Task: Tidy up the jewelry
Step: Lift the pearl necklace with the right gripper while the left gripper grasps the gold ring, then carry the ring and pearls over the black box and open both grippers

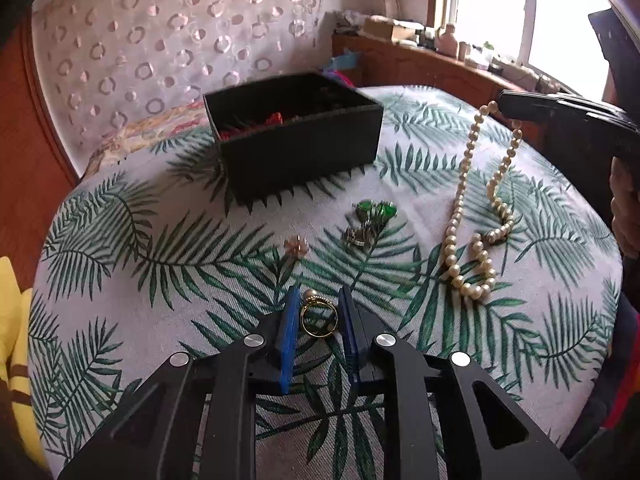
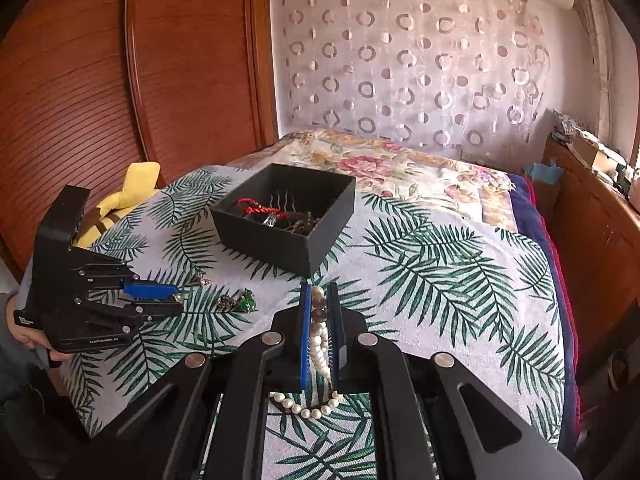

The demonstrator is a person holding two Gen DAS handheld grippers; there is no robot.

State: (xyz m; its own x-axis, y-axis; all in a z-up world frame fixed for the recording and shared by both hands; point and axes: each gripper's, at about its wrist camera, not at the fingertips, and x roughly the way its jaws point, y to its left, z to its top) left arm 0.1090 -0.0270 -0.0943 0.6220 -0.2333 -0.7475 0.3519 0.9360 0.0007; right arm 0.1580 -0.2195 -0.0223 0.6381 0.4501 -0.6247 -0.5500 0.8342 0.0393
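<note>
My left gripper is shut on a gold ring with a pearl, held just above the leaf-print cloth. My right gripper is shut on a pearl necklace; in the left wrist view the necklace hangs from it with its lower end pooled on the cloth. A black open box stands farther back and holds a red cord and other jewelry. Green-stone earrings, a silver piece and a small pink brooch lie between my left gripper and the box.
The cloth covers a bed with a floral quilt behind. A yellow soft toy lies at the left edge by a wooden wardrobe. A cluttered wooden sideboard runs under the window on the right.
</note>
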